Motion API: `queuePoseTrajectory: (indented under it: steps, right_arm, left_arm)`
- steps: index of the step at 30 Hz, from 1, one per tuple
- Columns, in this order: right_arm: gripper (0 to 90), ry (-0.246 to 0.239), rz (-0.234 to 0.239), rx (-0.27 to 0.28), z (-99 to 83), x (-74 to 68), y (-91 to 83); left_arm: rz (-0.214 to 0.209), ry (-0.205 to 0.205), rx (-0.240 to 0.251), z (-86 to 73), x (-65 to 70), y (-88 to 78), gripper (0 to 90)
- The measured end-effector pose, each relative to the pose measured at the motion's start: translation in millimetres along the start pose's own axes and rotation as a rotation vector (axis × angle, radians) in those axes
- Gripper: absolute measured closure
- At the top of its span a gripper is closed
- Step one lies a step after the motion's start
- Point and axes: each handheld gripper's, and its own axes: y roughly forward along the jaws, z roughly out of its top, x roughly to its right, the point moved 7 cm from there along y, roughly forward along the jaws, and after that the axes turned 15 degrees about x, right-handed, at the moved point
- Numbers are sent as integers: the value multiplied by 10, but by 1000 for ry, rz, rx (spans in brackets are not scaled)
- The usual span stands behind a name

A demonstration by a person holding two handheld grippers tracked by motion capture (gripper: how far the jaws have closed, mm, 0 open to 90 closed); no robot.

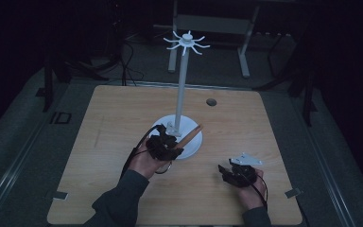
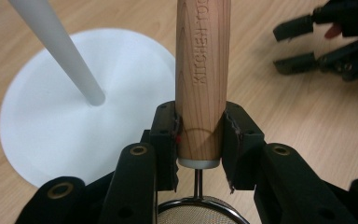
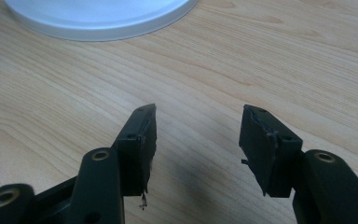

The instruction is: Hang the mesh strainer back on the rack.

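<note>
A white stand [image 1: 182, 90] with a round base [image 1: 194, 144] and hooked arms at its top rises from the middle of the wooden table. My left gripper [image 1: 166, 144] is shut on the wooden handle [image 2: 201, 70] of a small metal strainer [image 2: 200, 212], just in front of the base [image 2: 51, 121]. The handle [image 1: 189, 136] points right and away, over the base. My right gripper [image 1: 227, 171] hovers low over the table at the front right, open and empty; its fingertips [image 3: 142, 130] stand wide apart. That right gripper [image 2: 298, 42] also appears at the top right of the left gripper view.
A small dark hole [image 1: 211, 102] sits in the table [image 1: 123, 118] behind the stand. Table legs and cables stand on the dark floor beyond the far edge. The stand's base rim [image 3: 102, 23] lies ahead of my right gripper.
</note>
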Motion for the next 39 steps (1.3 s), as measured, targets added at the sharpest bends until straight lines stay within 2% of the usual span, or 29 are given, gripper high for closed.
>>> queuePoseTrajectory:
  steps: [8, 15, 24, 31, 39]
  right_arm:
    - [458, 1, -2, -1, -4, 6, 1]
    - [459, 0, -2, -1, -5, 6, 2]
    - [459, 0, -2, -2, -6, 7, 2]
    - [459, 2, -3, -2, -6, 11, 0]
    - [459, -1, -3, -5, -10, 11, 3]
  left_arm:
    - [11, -8, 81, 109, -1, -59, 691]
    - [35, -35, 148, 230, -52, -141, 691]
    - [48, -48, 206, 371, -78, -240, 691]
    - [62, -74, 267, 449, -105, -303, 691]
    - [84, -78, 338, 540, -138, -404, 691]
